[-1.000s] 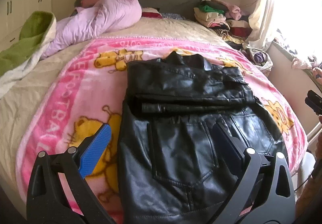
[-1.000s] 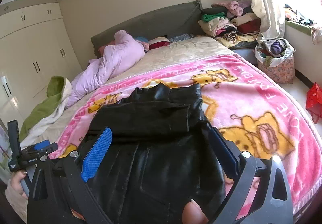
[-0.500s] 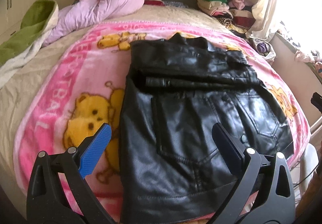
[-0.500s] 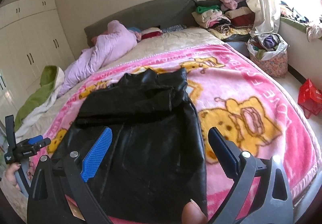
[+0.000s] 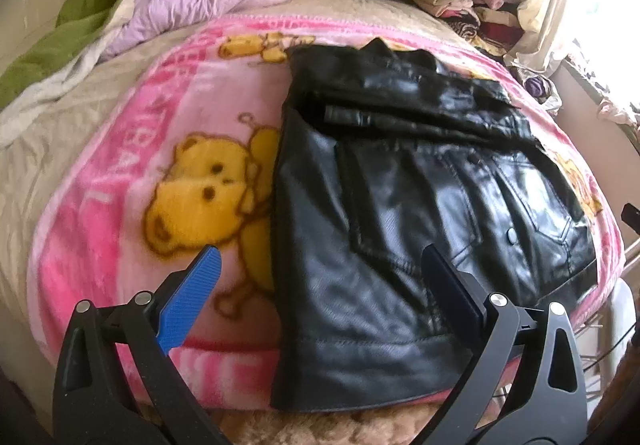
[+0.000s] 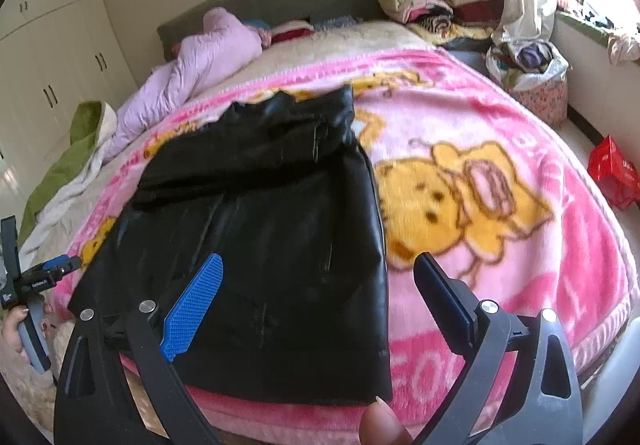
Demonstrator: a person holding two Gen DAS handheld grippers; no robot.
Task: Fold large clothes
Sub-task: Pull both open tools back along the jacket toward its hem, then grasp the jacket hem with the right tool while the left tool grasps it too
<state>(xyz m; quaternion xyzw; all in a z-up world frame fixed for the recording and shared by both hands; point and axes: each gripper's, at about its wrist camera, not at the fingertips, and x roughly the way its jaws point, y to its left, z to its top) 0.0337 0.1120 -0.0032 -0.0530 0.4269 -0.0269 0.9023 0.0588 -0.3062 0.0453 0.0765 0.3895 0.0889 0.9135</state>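
Now both my left gripper [image 5: 320,281] and right gripper [image 6: 318,279] hang open; I should pinch the black jacket [image 5: 420,205] hem corners at frame bottom evenly.

The jacket [image 5: 420,189] is glossy black. The blanket [image 5: 132,181] beneath it is pink with yellow bear prints. Gripper pads [image 5: 188,301] are blue.

Blown-out window [image 5: 608,5] glare, fisheye warping, soft blur
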